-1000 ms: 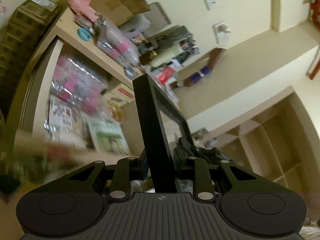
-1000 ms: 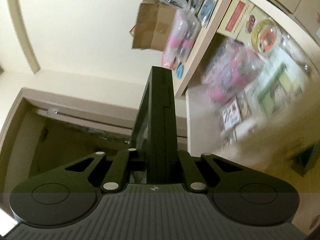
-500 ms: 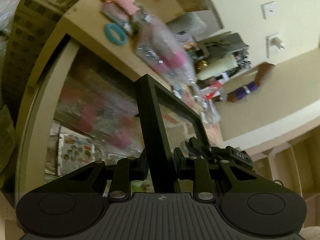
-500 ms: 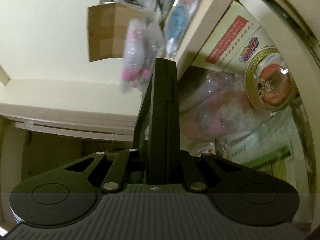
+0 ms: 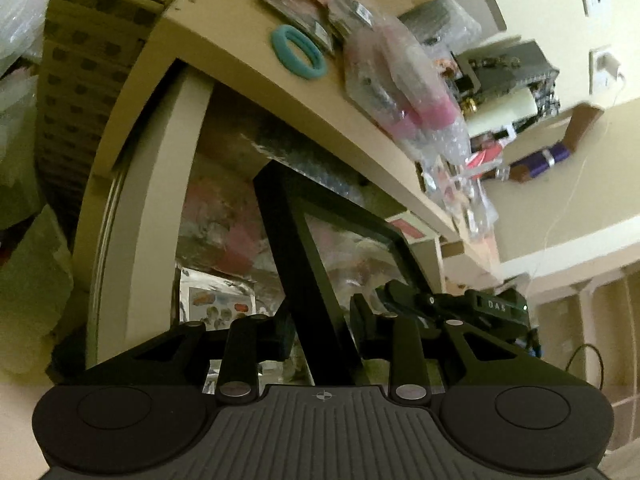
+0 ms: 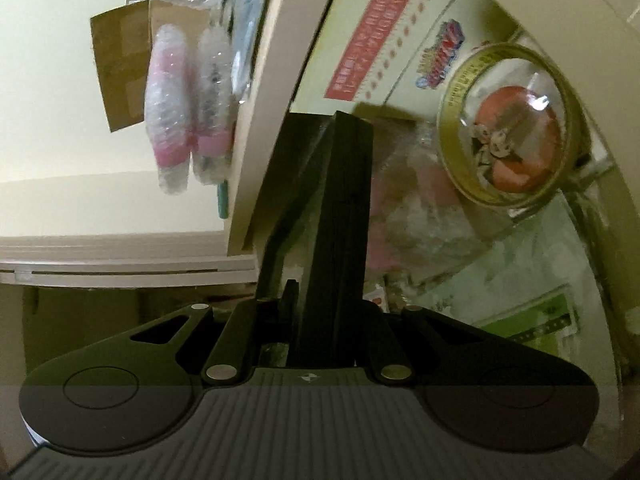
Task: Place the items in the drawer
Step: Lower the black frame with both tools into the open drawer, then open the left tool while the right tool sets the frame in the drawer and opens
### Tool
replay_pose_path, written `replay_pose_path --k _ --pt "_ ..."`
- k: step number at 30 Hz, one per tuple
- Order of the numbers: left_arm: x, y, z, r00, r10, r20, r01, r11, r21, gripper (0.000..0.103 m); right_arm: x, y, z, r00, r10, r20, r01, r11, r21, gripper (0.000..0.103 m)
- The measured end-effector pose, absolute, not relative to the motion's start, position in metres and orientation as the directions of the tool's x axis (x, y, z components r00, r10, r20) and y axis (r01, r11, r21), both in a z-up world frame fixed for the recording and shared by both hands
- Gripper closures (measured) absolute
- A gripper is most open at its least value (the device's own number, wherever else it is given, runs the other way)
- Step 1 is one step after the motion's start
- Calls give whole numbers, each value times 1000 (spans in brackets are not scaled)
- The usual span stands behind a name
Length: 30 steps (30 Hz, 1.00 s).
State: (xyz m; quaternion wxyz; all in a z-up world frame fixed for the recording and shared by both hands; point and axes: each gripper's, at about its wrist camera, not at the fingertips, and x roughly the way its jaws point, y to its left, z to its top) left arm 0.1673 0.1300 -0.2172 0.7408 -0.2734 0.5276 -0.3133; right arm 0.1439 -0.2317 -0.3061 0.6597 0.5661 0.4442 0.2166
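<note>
In the left wrist view our left claw (image 5: pixel 320 344) is closed tight on the edge of a black frame (image 5: pixel 304 264), a flat panel with a clear pane that stands up from between the fingers and leans to the right. Behind the black frame is the open drawer (image 5: pixel 156 184), its pale front rail curving up on the left, stuffed with plastic-wrapped packets. Above the black frame runs the beige worktop (image 5: pixel 224 36), and on it lie a teal ring (image 5: pixel 298 58) and a bubble-wrapped pink bundle (image 5: pixel 404 92). Low and to the right of the black frame we see the other gripper's dark body, where the white letters "DAS" (image 5: pixel 496 306) can be read. In the right wrist view our right claw (image 6: pixel 320 332) is likewise shut on the black frame (image 6: pixel 344 216), seen edge-on as a tall dark slab. To the upper right of the black frame lies a cream box (image 6: pixel 384 32) with a red label whose print is too blurred to read, and beside it a round gold-rimmed tin (image 6: pixel 508 124) with a cartoon figure under a clear lid. Left of the black frame, the bubble-wrapped pink bundle (image 6: pixel 168 112) juts past the worktop's edge (image 6: pixel 272 80).
</note>
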Motion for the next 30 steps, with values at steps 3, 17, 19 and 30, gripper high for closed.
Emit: replay_pose_path --k 3,17,19,30 --pt "170 127 -217 230 -741 -631 189 670 -718 73 142 -233 -306 517 784 -343 223 264 938 94" --pt "180 121 -200 205 -650 -731 248 758 -604 65 148 -230 -309 509 792 -337 229 253 940 94" --pt "178 119 -198 212 -612 -762 271 786 -556 65 148 -232 -308 513 787 -342 231 257 938 94" --pt "169 103 -191 243 -473 -847 354 856 -377 67 151 -232 -297 493 771 -403 198 352 915 94"
